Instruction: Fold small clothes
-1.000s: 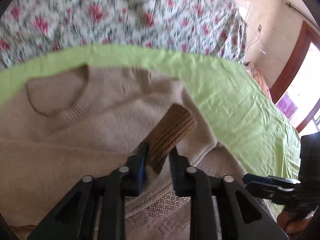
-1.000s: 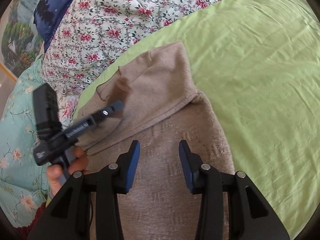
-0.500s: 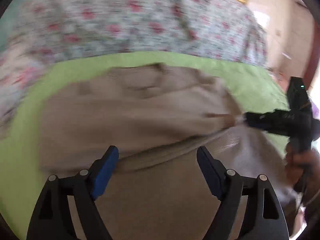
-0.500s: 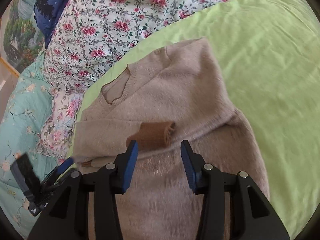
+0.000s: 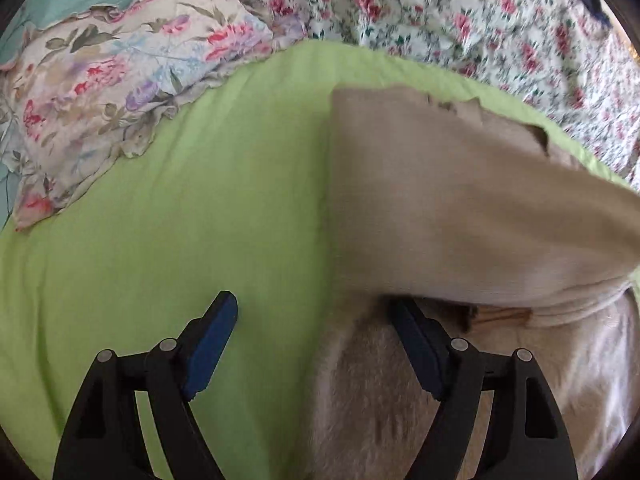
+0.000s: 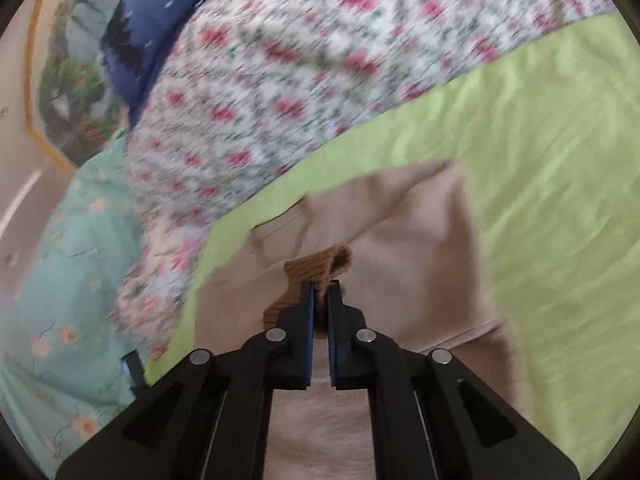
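Note:
A small beige knit sweater (image 5: 460, 208) lies on the green sheet (image 5: 180, 240), one sleeve folded across its body. My left gripper (image 5: 312, 312) is open and empty, its jaws straddling the sweater's left edge. In the right wrist view the sweater (image 6: 416, 248) sits ahead, and my right gripper (image 6: 319, 286) is shut on the sleeve's brown ribbed cuff (image 6: 316, 266), holding it over the sweater's chest. A sliver of that cuff (image 5: 500, 314) shows under the fold in the left wrist view.
A floral pillow (image 5: 112, 92) lies at the left and a rose-print quilt (image 5: 460, 20) along the far side. In the right wrist view the quilt (image 6: 300, 72), a blue pillow (image 6: 160, 24) and teal bedding (image 6: 60, 280) lie behind and left. Green sheet (image 6: 560, 160) extends right.
My left gripper let go of the brown cuff, opened and swung left to the sweater's edge. My right gripper moved forward and closed on the cuff.

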